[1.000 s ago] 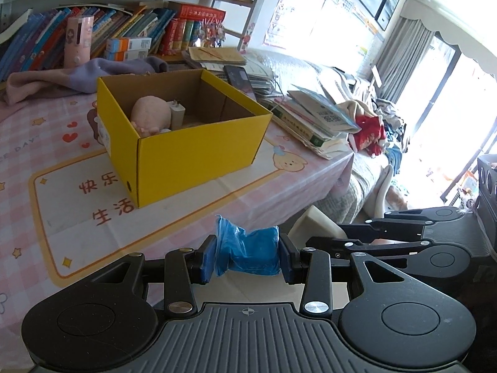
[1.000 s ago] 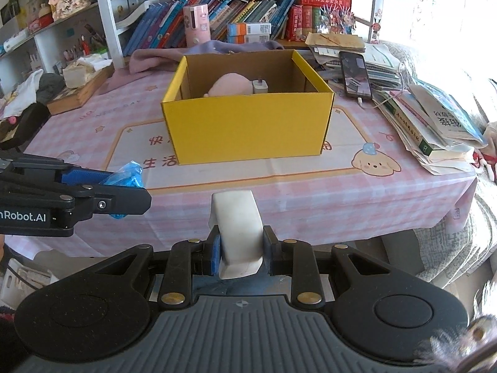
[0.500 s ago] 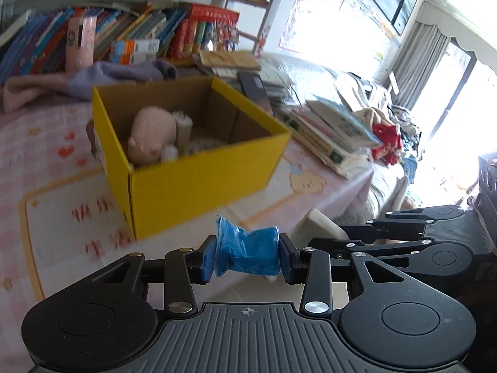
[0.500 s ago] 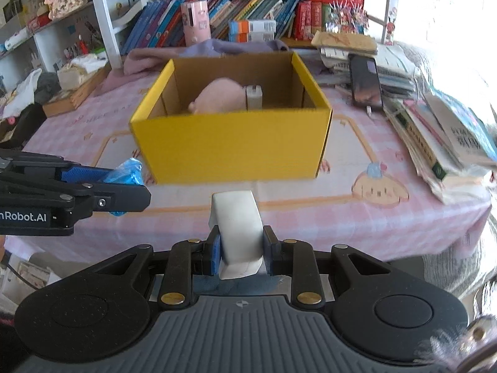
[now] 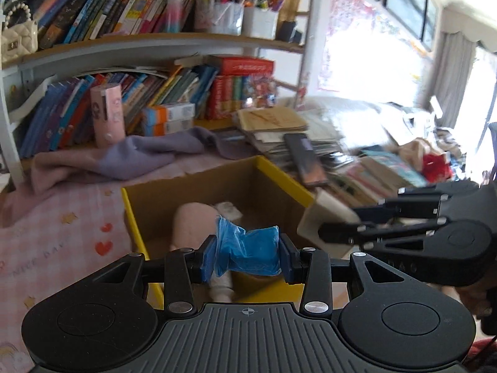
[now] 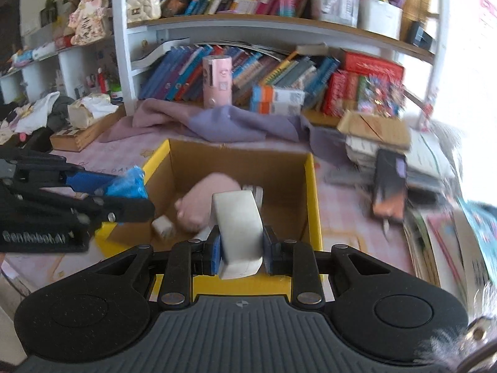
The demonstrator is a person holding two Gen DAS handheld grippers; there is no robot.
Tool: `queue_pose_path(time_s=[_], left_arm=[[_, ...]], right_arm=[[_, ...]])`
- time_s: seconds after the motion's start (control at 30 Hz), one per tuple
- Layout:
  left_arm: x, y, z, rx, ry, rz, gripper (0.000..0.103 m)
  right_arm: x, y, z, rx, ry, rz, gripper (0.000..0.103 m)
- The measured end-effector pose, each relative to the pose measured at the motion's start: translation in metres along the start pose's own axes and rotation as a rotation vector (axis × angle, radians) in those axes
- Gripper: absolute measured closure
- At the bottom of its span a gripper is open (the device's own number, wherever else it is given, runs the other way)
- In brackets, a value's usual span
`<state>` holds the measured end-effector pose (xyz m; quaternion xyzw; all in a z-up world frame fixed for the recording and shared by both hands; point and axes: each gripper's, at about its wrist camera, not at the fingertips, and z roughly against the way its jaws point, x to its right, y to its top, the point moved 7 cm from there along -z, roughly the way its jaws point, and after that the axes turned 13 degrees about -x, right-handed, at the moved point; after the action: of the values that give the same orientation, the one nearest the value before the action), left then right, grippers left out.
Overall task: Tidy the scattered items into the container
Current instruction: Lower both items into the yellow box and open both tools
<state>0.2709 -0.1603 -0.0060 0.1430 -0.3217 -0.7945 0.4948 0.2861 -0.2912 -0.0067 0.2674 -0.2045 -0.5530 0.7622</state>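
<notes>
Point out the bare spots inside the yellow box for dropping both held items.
Yellow box: bare floor along the far wall, behind the pink plush, and in the right-hand part by the right wall. Crowded: the middle and near-left, with the plush, white adapter and small white block.

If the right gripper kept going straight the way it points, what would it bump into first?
Probably the pink soft toy lying inside the yellow box. The right gripper, clamped on a white block, points down into the open box; depth is hard to judge.
</notes>
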Motion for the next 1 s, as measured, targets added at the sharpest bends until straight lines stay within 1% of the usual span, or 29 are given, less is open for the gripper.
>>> queue_pose_path(time_s=[0.1, 0.17, 0.37, 0.47, 0.63, 0.67, 0.73, 0.77, 0.8, 0.9, 1.0], left_arm=[[-0.007, 0.005, -0.028, -0.050, 0.061, 0.004, 0.064], [-0.008, 0.004, -0.045, -0.087, 0.088, 0.001, 0.064], [-0.016, 0.005, -0.080, -0.161, 0.118, 0.053, 0.064], [-0.022, 0.004, -0.091, -0.192, 0.134, 0.089, 0.064], [-0.025, 0.005, -0.098, -0.211, 0.186, 0.104, 0.063], [-0.025, 0.006, -0.099, -0.215, 0.197, 0.107, 0.061], [-0.025, 0.006, -0.100, -0.222, 0.219, 0.107, 0.050], [-0.025, 0.006, -0.099, -0.218, 0.230, 0.105, 0.038], [-0.023, 0.006, -0.097, -0.210, 0.241, 0.101, 0.031], [-0.019, 0.008, -0.087, -0.186, 0.256, 0.077, 0.027], [-0.013, 0.007, -0.073, -0.152, 0.274, 0.065, 0.023]], right_arm=[[0.008, 0.021, -0.031, -0.023, 0.031, 0.036, 0.079], [0.012, 0.029, -0.053, -0.047, 0.052, 0.047, 0.079], [0.020, 0.048, -0.111, -0.150, 0.103, 0.068, 0.079], [0.020, 0.051, -0.126, -0.187, 0.129, 0.084, 0.079], [0.019, 0.052, -0.137, -0.201, 0.165, 0.102, 0.078], [0.019, 0.053, -0.139, -0.200, 0.168, 0.098, 0.076], [0.022, 0.056, -0.136, -0.178, 0.178, 0.084, 0.074], [0.023, 0.059, -0.134, -0.165, 0.184, 0.077, 0.068], [0.024, 0.061, -0.130, -0.147, 0.188, 0.072, 0.064], [0.028, 0.065, -0.119, -0.103, 0.180, 0.064, 0.062], [0.031, 0.063, -0.108, -0.077, 0.172, 0.045, 0.058]])
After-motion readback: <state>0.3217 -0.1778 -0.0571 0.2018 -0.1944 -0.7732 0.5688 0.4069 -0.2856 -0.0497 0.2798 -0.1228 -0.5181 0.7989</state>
